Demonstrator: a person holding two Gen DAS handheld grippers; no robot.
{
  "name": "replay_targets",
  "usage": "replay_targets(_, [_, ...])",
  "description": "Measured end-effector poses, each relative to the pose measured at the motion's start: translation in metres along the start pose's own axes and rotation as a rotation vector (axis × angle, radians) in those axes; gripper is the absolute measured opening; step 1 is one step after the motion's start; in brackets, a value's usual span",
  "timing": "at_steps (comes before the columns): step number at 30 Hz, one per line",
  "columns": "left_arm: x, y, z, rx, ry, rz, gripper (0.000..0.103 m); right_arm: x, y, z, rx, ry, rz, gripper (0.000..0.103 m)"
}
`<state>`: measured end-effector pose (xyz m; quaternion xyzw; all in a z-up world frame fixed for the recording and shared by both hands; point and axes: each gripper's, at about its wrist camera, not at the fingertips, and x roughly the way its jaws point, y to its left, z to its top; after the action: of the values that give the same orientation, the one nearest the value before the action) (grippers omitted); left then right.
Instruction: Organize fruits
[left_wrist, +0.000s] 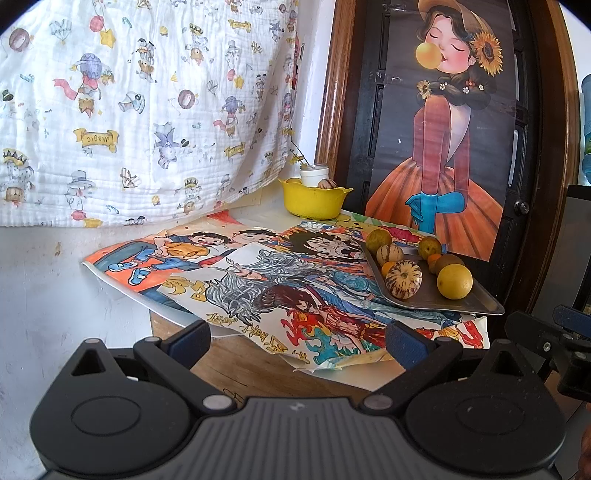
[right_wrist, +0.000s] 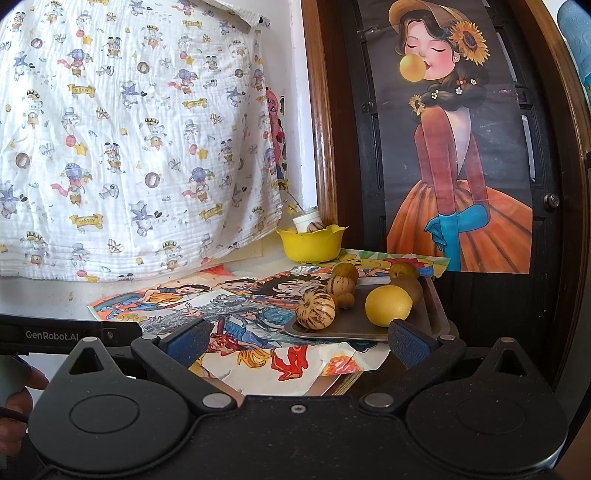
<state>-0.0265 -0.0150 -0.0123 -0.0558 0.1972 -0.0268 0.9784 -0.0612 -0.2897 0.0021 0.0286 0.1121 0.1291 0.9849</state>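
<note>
Tray (right_wrist: 436, 314) fruits partly behind lemon (right_wrist: 388, 305)

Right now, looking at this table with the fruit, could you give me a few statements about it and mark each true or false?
1. The flat grey metal tray carries several fruits. True.
2. The scalloped yellow plastic bowl is empty. False: a striped fruit shows above its rim.
3. The left gripper clamps the round yellow lemon. False: its jaws are open and hold nothing; the lemon lies on the tray.
4. Coloured cartoon drawings on paper cover the table under the tray. True.
5. The right gripper is open. True.
</note>
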Motion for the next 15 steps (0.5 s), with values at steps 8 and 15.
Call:
replay_targets(8, [-0.0002,0.0004,-0.0010,0.008,0.000,0.017,0.103,0.0004,0.0004,-0.0007,0.002,0.003,0.000,0.103])
replay_targets(15, [-0.0004,0.0051,-0.0036,0.004,0.000,0.028,0.103,0.0008,0.0016,-0.0031,0.002,0.006,0.001,0.103])
